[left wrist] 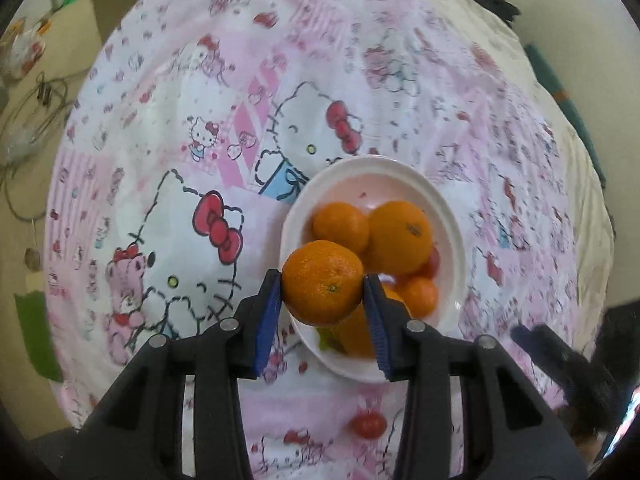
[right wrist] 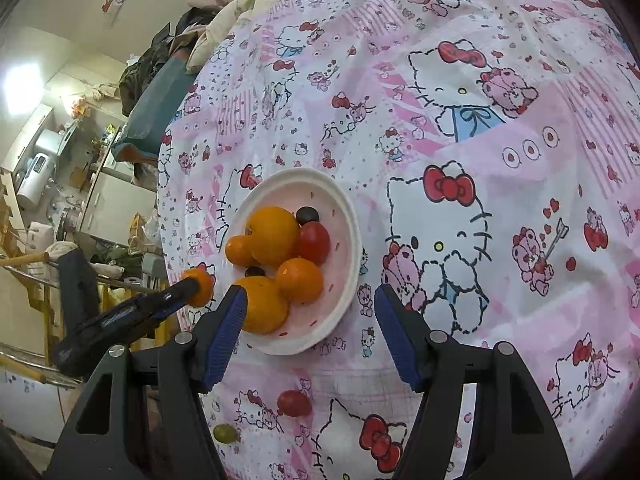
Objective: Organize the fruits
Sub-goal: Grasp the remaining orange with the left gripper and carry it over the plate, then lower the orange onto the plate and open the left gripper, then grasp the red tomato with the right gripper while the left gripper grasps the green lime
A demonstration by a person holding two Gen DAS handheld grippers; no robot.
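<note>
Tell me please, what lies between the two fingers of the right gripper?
In the right wrist view, the right gripper is open and holds nothing. Between its fingers shows the near rim of the white plate and the printed bedsheet.

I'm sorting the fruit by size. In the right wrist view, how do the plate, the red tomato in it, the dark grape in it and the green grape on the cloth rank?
Largest to smallest:
1. plate
2. red tomato
3. dark grape and green grape: they look alike, and the green one is nearer the camera, so unranked.
</note>
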